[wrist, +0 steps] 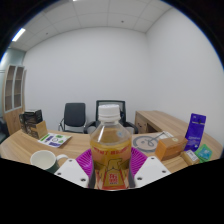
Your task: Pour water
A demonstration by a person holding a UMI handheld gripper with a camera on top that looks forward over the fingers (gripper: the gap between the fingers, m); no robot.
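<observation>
The claw (111, 172) grips a white-capped bottle (110, 150) upright, both purple pads (86, 163) pressed against its sides. It is raised over the wooden table (22, 146), with a green cup (46, 159) just left of the fingers

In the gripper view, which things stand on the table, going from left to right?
Black box → booklet → green cup → bottle, held between the fingers → tape roll → purple box.
</observation>
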